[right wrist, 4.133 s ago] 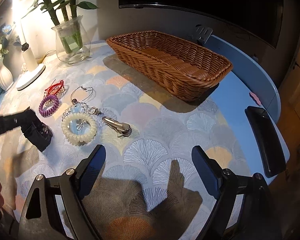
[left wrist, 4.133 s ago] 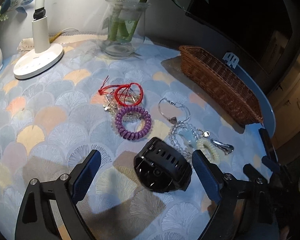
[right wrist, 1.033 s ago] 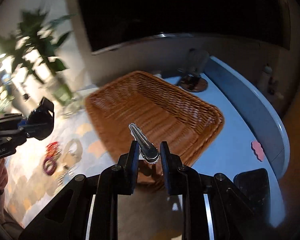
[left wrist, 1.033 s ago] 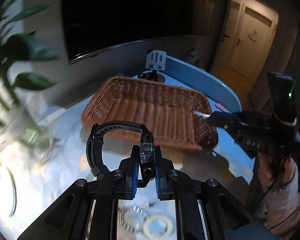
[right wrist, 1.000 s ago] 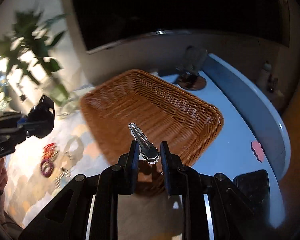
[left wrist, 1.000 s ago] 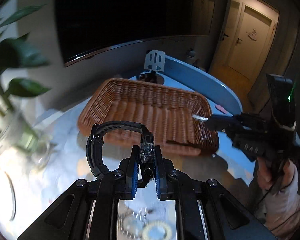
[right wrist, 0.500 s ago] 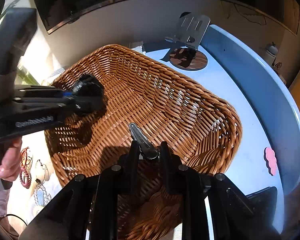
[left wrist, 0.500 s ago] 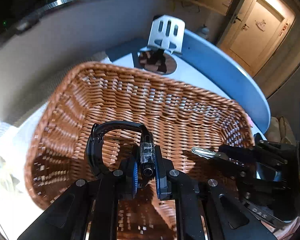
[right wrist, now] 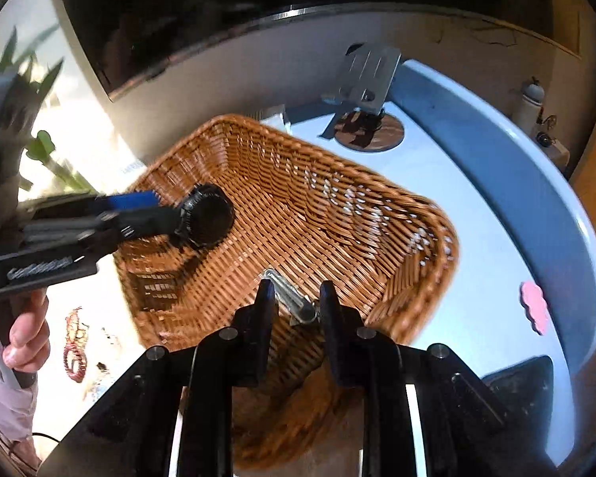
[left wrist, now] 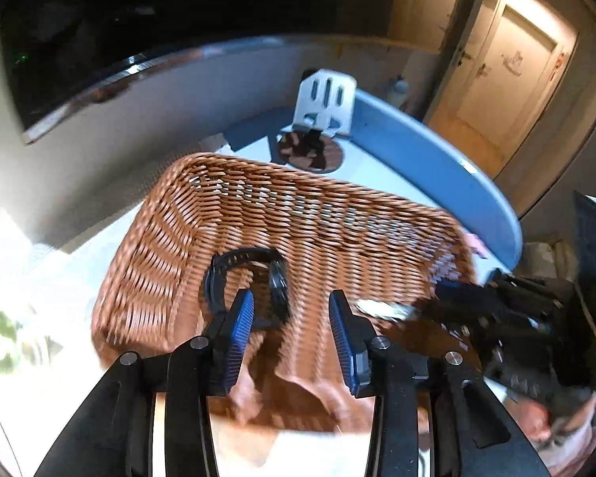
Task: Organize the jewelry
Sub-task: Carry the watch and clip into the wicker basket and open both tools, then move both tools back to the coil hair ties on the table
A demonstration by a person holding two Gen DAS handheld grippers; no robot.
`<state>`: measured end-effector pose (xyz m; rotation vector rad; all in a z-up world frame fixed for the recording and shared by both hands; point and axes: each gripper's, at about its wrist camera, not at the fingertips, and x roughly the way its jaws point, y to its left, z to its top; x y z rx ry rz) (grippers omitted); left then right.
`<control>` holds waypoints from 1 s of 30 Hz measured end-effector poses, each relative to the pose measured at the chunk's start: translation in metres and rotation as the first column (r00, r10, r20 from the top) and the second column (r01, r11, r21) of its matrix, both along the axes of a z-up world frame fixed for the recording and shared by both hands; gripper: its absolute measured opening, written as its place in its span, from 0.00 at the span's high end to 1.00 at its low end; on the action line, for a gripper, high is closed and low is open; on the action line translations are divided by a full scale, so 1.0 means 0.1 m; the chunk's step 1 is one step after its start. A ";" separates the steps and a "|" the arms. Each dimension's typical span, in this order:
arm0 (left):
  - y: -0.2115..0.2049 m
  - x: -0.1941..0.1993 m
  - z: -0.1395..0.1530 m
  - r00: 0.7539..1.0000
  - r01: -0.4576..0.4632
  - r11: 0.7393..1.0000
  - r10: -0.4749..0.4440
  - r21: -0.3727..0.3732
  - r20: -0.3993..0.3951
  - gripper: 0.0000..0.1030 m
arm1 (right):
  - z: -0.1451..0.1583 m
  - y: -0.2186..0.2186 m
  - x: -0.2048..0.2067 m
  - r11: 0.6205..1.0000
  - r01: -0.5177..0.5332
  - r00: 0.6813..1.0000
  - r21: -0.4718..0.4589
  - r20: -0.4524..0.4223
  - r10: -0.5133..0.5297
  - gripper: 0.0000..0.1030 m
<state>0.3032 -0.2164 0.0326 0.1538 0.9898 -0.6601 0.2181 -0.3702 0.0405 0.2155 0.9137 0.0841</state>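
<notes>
1. My left gripper [left wrist: 291,320] hangs over the wicker basket [left wrist: 171,218] with its blue pads spread apart, gripping nothing.
2. The black watch [left wrist: 246,282] sits just past the left fingers, above the basket's floor near its left wall. I cannot tell whether it touches the weave.
3. In the right wrist view the watch [right wrist: 206,214] shows at the tip of the left gripper [right wrist: 147,210], over the basket's [right wrist: 429,262] left side.
4. My right gripper [right wrist: 294,298] is partly open over the basket's near end. The silver hair clip [right wrist: 288,292] lies between the fingers, and I cannot tell whether either one still touches it.
5. A red cord bracelet [right wrist: 74,351] lies on the table left of the basket.
6. A phone stand [right wrist: 367,75] rises beyond the basket's far end.
</notes>
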 end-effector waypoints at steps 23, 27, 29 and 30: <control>2.40 -1.98 0.91 0.942 -0.273 0.961 0.276 -0.045 0.190 0.50 | 0.24 1.33 -1.12 0.969 -0.244 0.965 -0.033 0.091 0.246 0.61; 2.67 -1.92 0.42 0.939 -0.336 0.939 0.340 -0.069 0.054 0.49 | -0.08 1.50 -1.12 0.963 -0.268 0.963 -0.026 0.020 0.268 0.61; 2.74 -1.81 0.11 0.933 -0.359 0.928 0.358 -0.096 -0.031 0.49 | -0.22 1.55 -1.11 0.962 -0.272 0.962 -0.033 -0.019 0.272 0.61; 2.75 -1.78 -0.03 0.930 -0.368 0.924 0.363 -0.103 -0.061 0.49 | -0.26 1.57 -1.11 0.961 -0.274 0.961 -0.035 -0.031 0.273 0.61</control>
